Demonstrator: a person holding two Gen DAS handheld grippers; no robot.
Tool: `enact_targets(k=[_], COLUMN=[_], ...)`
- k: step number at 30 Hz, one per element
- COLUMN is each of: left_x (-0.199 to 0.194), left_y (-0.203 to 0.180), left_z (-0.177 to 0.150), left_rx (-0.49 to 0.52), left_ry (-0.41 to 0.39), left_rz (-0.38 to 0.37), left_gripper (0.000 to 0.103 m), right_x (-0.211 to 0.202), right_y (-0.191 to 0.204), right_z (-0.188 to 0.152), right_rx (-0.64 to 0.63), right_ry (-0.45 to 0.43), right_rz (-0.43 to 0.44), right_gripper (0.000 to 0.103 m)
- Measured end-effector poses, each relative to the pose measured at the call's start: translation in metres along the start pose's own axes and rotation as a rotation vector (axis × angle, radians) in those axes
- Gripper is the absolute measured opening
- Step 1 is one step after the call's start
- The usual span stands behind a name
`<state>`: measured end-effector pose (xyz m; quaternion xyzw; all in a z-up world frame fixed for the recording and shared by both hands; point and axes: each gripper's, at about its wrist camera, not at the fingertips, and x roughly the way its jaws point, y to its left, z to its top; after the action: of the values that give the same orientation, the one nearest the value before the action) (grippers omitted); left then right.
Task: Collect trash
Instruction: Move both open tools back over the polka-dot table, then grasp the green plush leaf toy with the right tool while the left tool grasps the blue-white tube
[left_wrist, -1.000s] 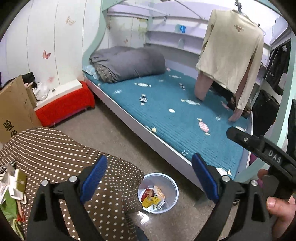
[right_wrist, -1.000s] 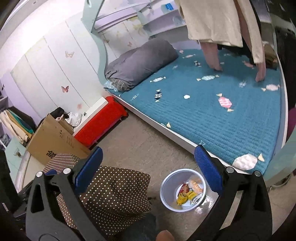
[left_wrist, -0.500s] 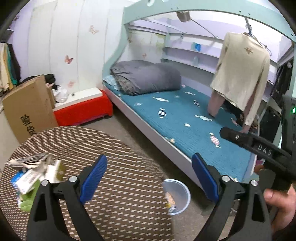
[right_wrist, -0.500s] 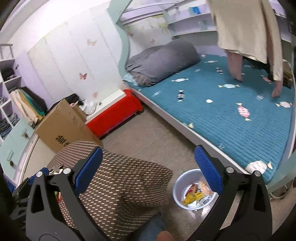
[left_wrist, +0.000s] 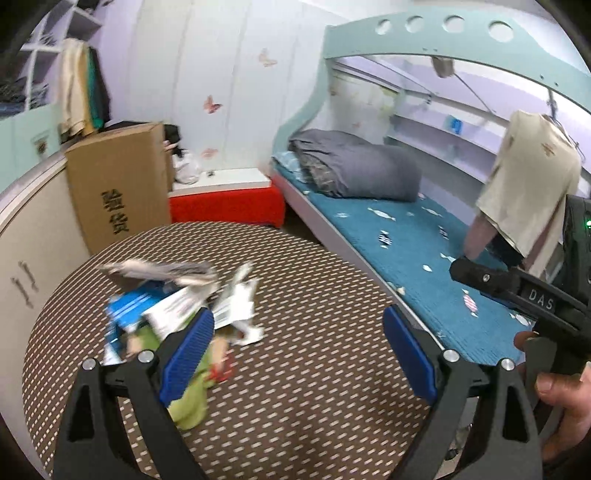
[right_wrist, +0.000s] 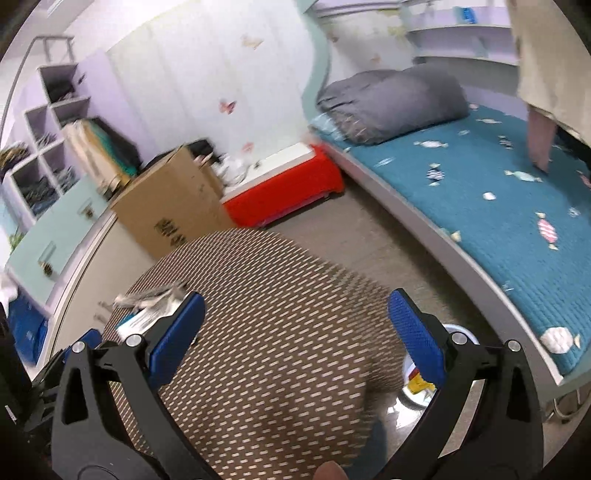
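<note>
With both sets of jaws spread wide and nothing between them, the left gripper (left_wrist: 295, 343) and right gripper (right_wrist: 295, 325) sit over the round table (left_wrist: 314, 369) with its brown dotted cloth. Trash pile (left_wrist: 177, 310), blurred, lies left of centre in the left wrist view: white papers, a blue packet, a green wrapper; the left blue pad overlaps its edge, contact cannot be told. In the right wrist view the same pile shows at lower left. Bin (right_wrist: 417, 387), lower right of that frame, sits on the floor beside the table, partly hidden by the right finger; yellow wrapper inside. Farther back: cardboard box (left_wrist: 118, 188), red bench (left_wrist: 225, 206), bed (left_wrist: 424, 251) with grey quilt (left_wrist: 362, 173).
</note>
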<state>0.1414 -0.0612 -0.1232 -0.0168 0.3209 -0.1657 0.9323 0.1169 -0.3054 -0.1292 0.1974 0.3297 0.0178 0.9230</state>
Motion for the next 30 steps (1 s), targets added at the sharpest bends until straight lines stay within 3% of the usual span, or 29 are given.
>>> enact_targets(k=[15, 17, 22, 26, 28, 30], left_x=[-0.021, -0.022, -0.019, -0.003, 0.01, 0.024], left_y=[0.13, 0.142, 0.163, 0.176, 0.179, 0.184], left_z=[-0.057, -0.06, -0.063, -0.059, -0.054, -0.051], left_rx=[-0.186, -0.197, -0.213, -0.207, -0.193, -0.184], left_ry=[0.079, 0.083, 0.098, 0.115, 0.128, 0.143], left_rz=[0.22, 0.244, 0.284, 0.306, 0.319, 0.335], left_gripper=[0.091, 0.091, 0.091, 0.091, 0.091, 0.091], right_x=[0.094, 0.105, 0.137, 0.149, 0.151, 0.15], right_y=[0.137, 0.15, 0.171, 0.177, 0.178, 0.175], right_z=[-0.073, -0.078, -0.088, -0.094, -0.094, -0.092], right_rx=[-0.317, -0.349, -0.405, -0.426, -0.431, -0.415], right_ry=[0.276, 0.296, 0.343, 0.351, 0.351, 0.35], right_rz=[0.211, 0.224, 0.216, 0.225, 0.221, 0.228], right_gripper=[0.097, 0.093, 0.061, 0.049, 0.028, 0.024])
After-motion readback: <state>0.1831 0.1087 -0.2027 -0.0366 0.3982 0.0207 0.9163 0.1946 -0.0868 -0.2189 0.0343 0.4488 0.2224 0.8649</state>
